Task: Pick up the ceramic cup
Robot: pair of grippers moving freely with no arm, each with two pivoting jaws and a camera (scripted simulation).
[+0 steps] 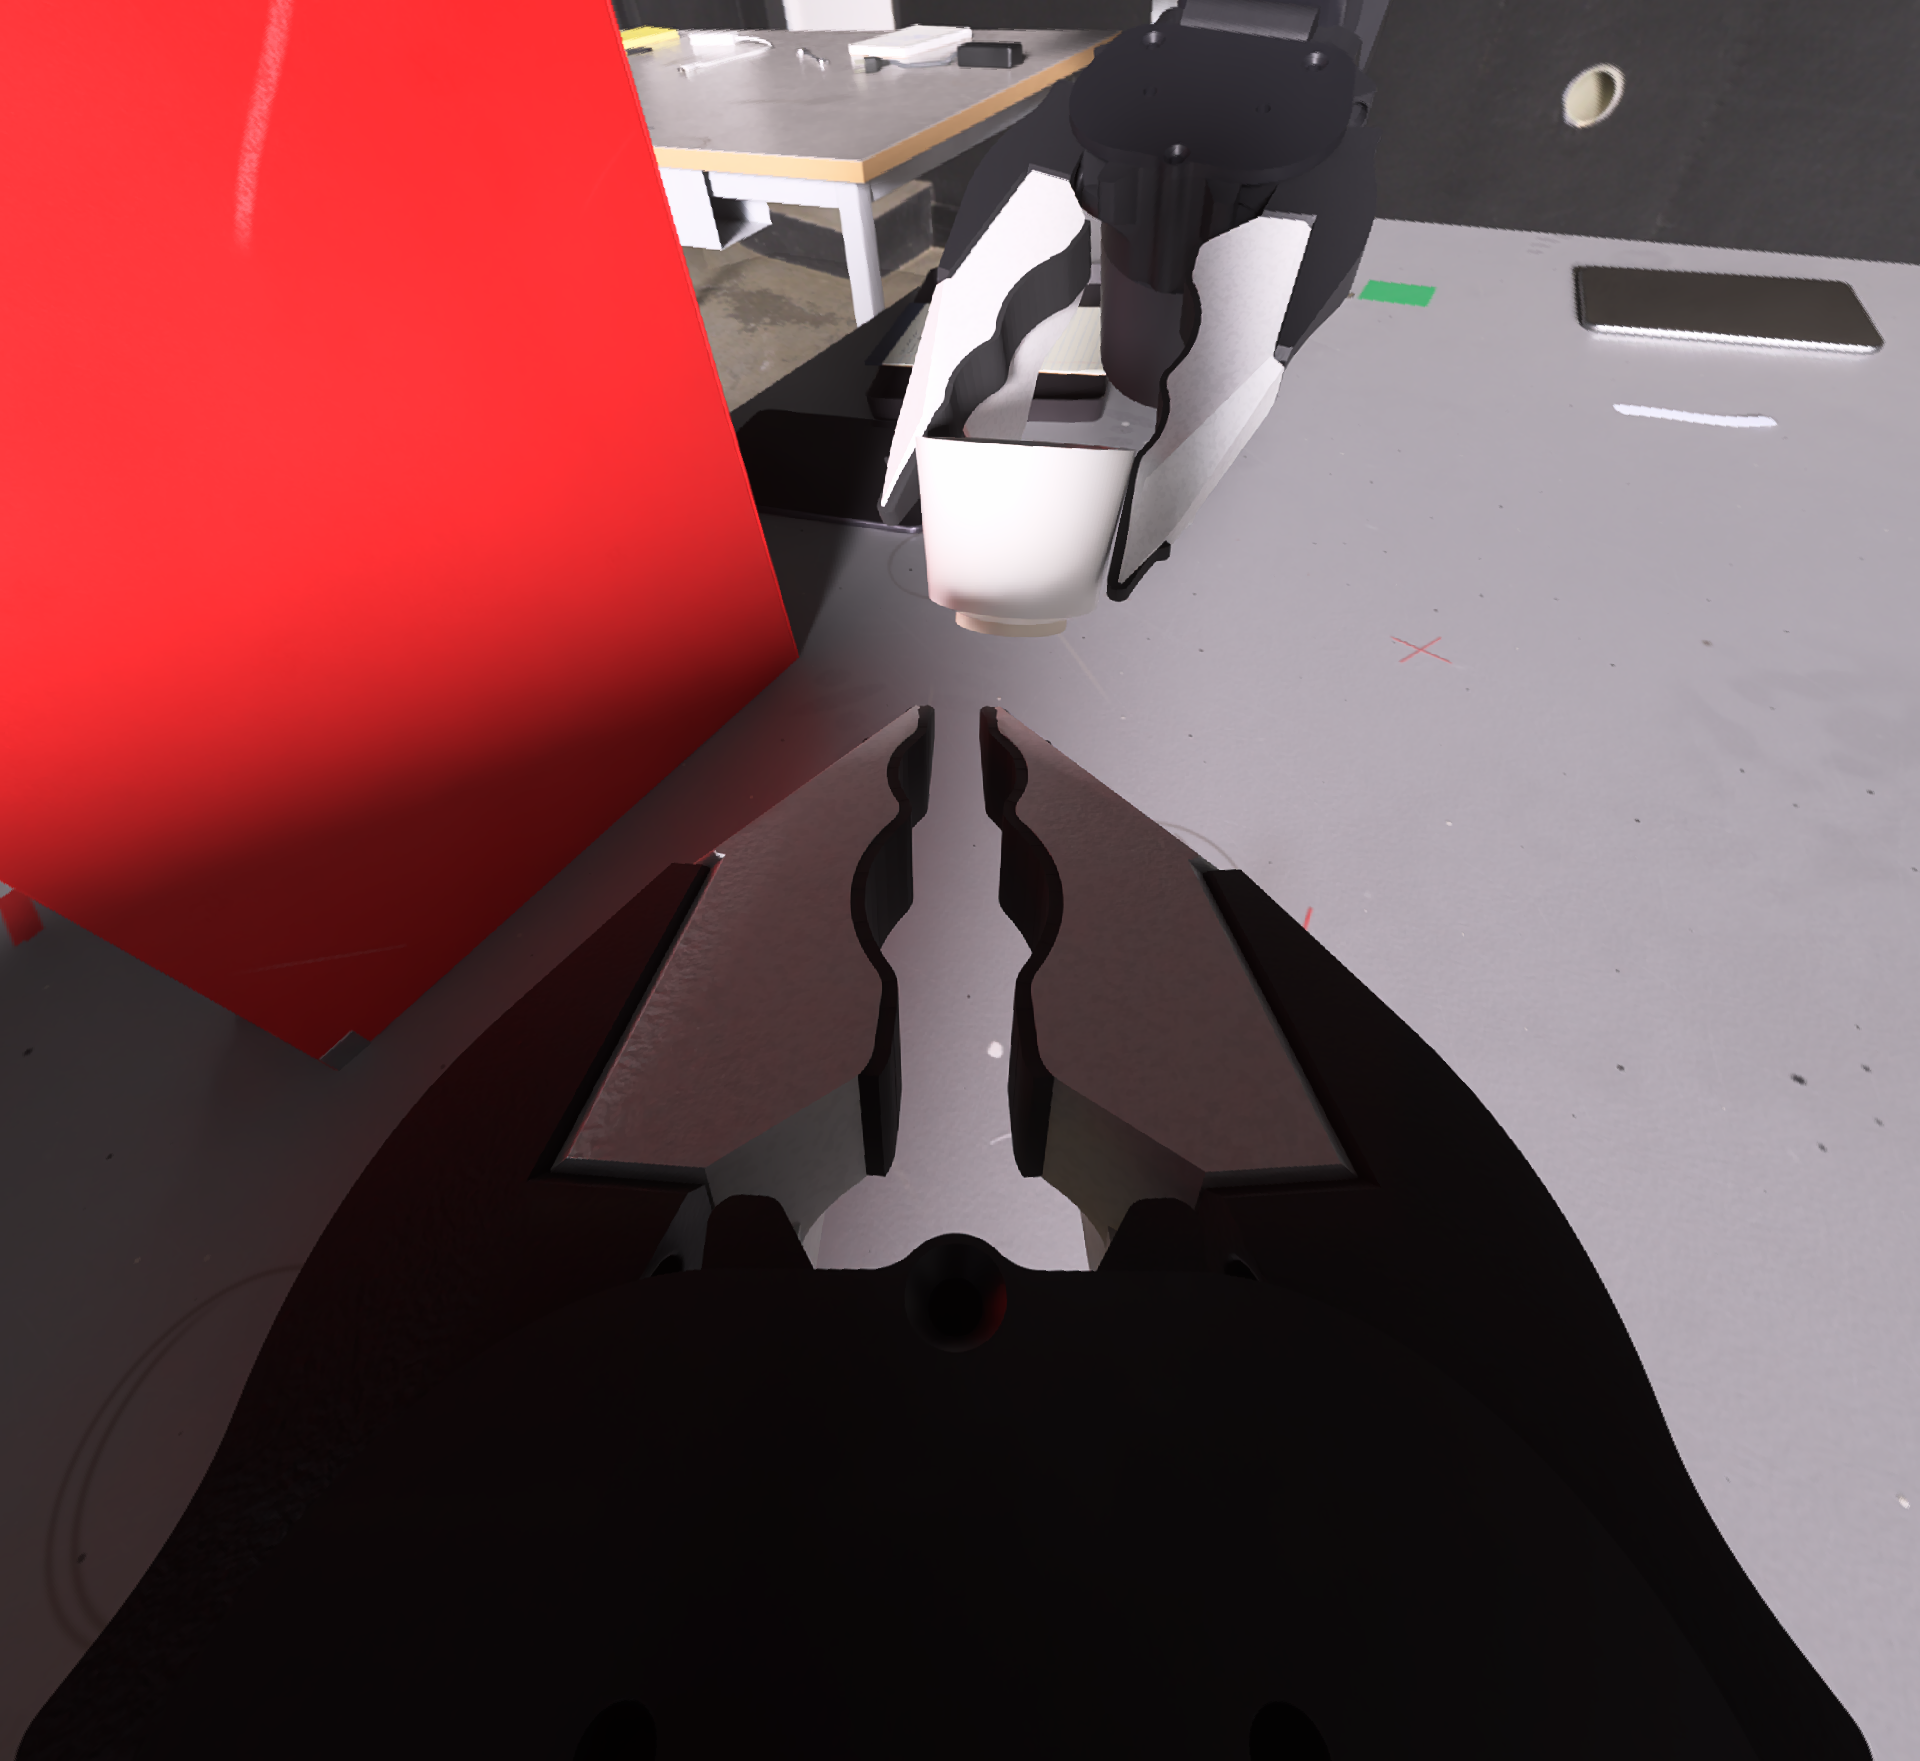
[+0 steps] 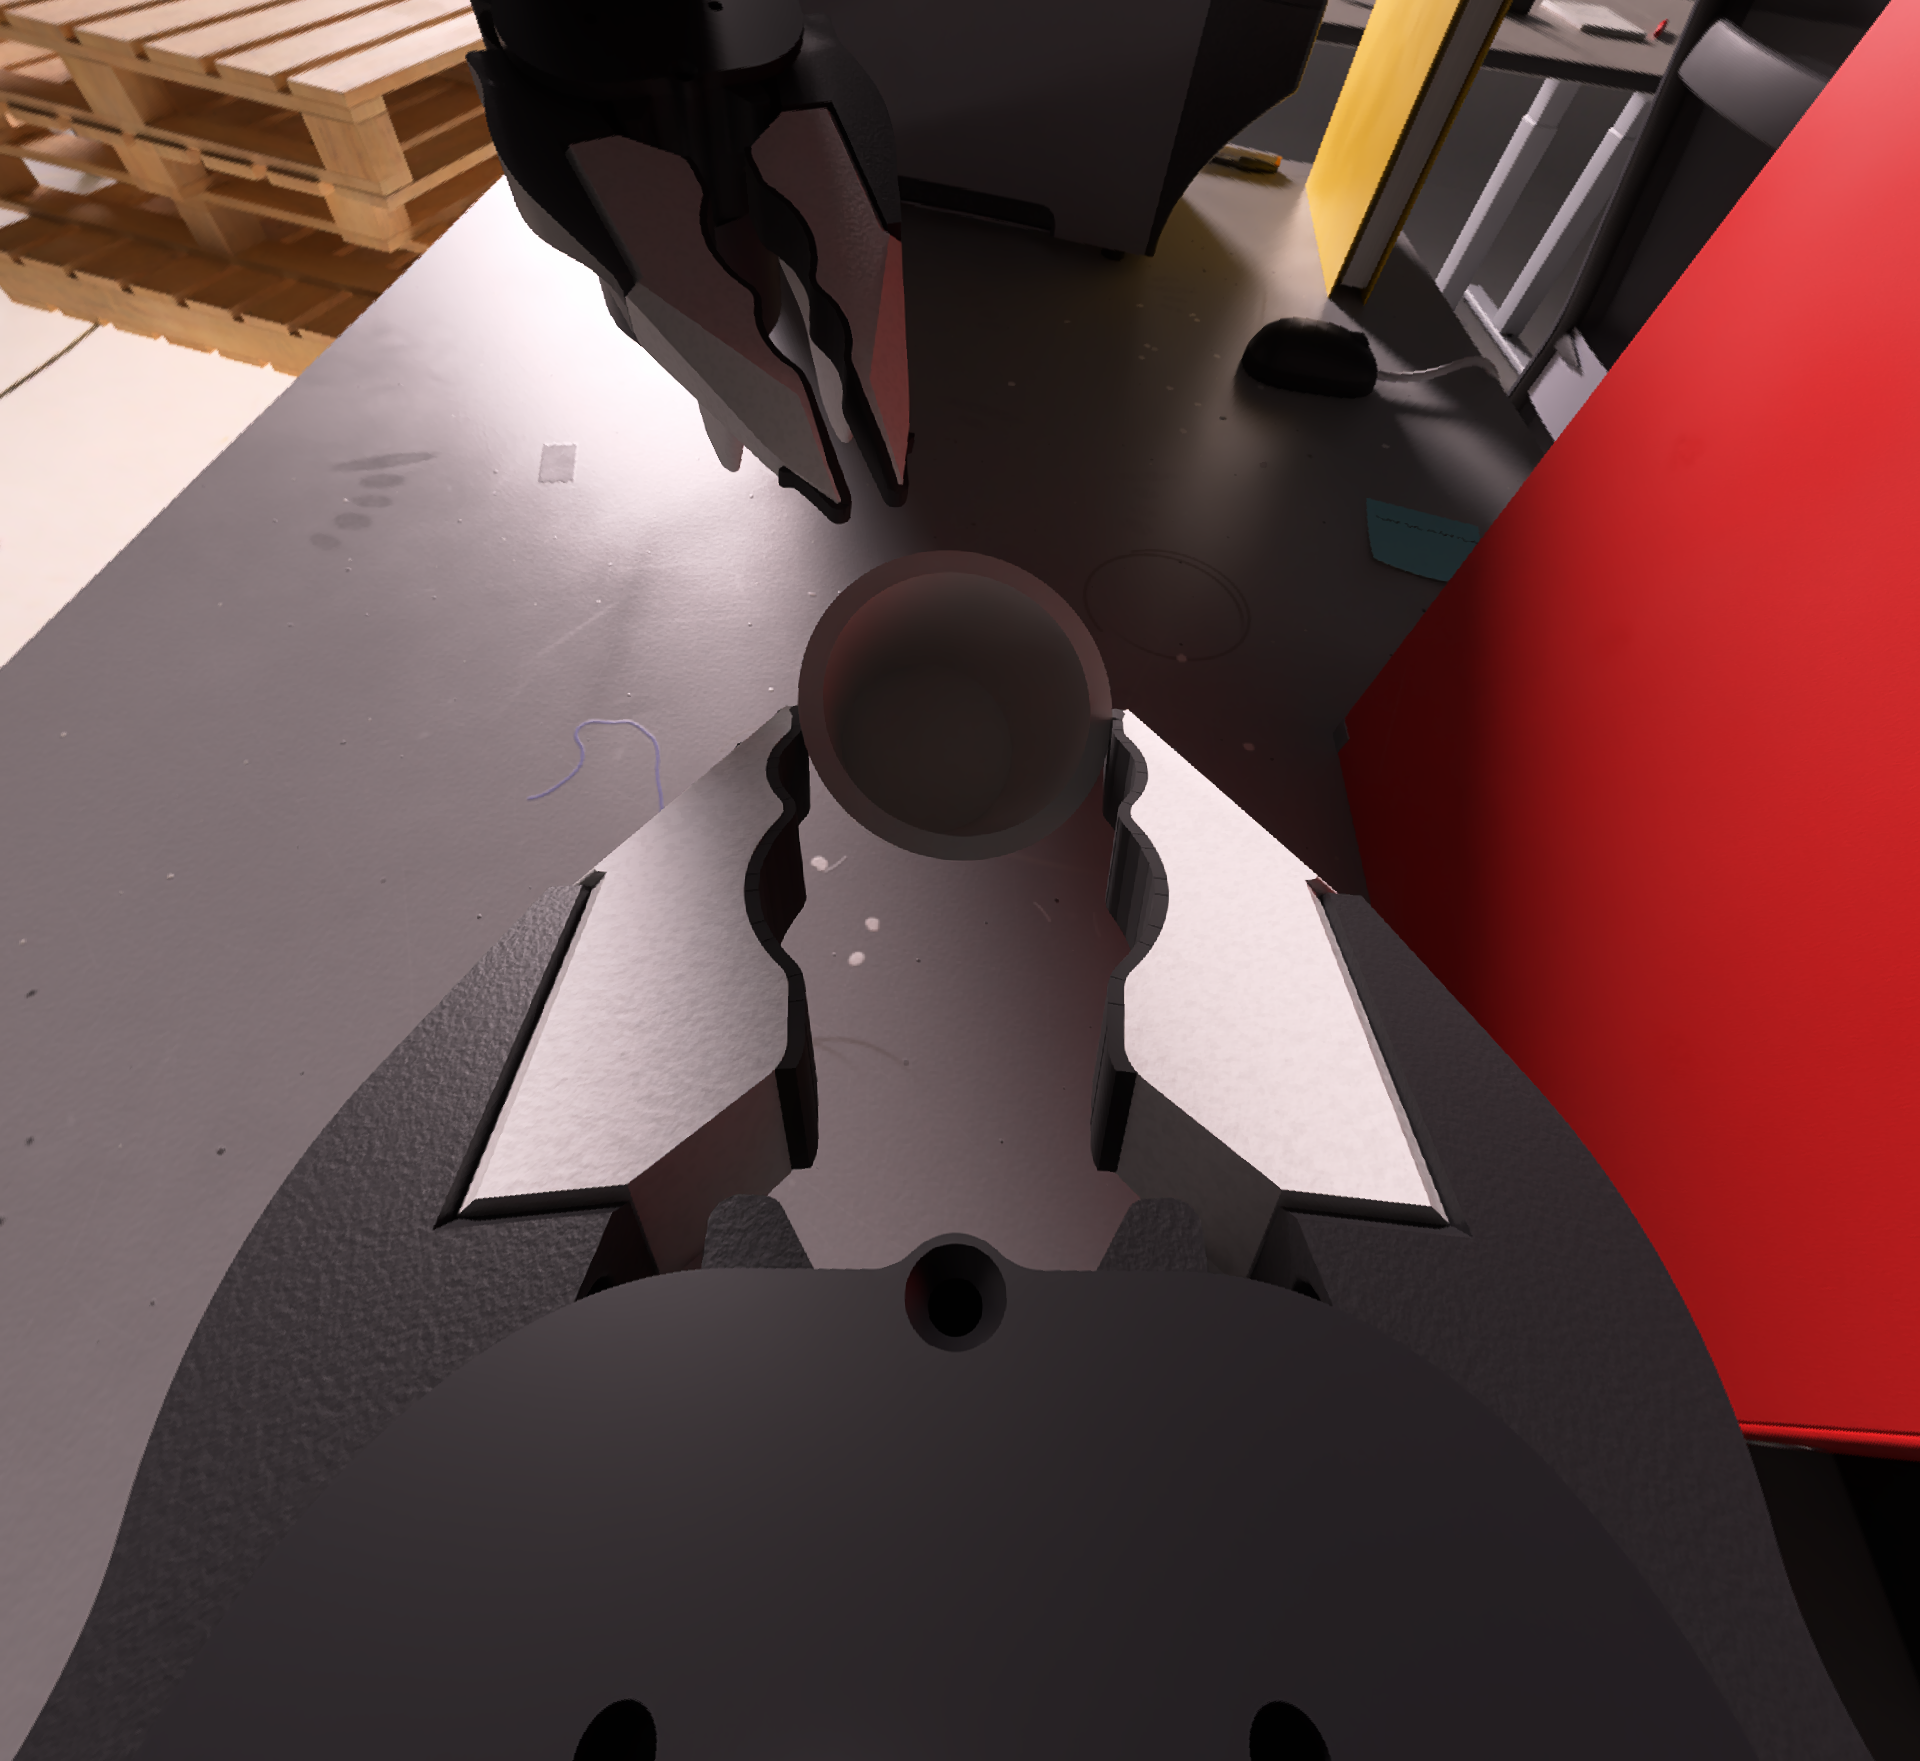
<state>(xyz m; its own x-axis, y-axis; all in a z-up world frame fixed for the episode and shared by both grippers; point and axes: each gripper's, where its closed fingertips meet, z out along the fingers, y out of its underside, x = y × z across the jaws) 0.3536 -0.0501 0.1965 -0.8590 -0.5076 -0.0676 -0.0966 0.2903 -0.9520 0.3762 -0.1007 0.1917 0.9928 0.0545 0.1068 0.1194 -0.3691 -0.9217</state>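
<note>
Between the fingertips of the right gripper (image 2: 954, 729) sits the ceramic cup (image 2: 951, 703), clamped at its rim on both sides. From the right wrist view you look straight down into its shaded bowl, so the cup's outer wall and foot are hidden there. The left wrist view shows them: the white cup (image 1: 1013, 532) hangs clear of the grey table (image 1: 1507, 776), its pale foot above the surface, while the right gripper's (image 1: 1023, 506) fingers cover part of its sides.

The left gripper (image 1: 956, 724) holds nothing; its jaws stand nearly together with only a narrow slit of table showing between them. It hangs just beside the cup, tips pointing at it without touching, and it shows again in the right wrist view (image 2: 868, 490).

A large red panel (image 1: 343, 423) leans close by and blocks everything behind it; its edges run out of both pictures. Farther off lie a flat dark slab (image 1: 1725, 321), a green patch (image 1: 1396, 292) and a black computer mouse (image 2: 1309, 355), all too small to make out in detail. A wooden pallet (image 2: 229, 101) is cut off at the picture's edge.
</note>
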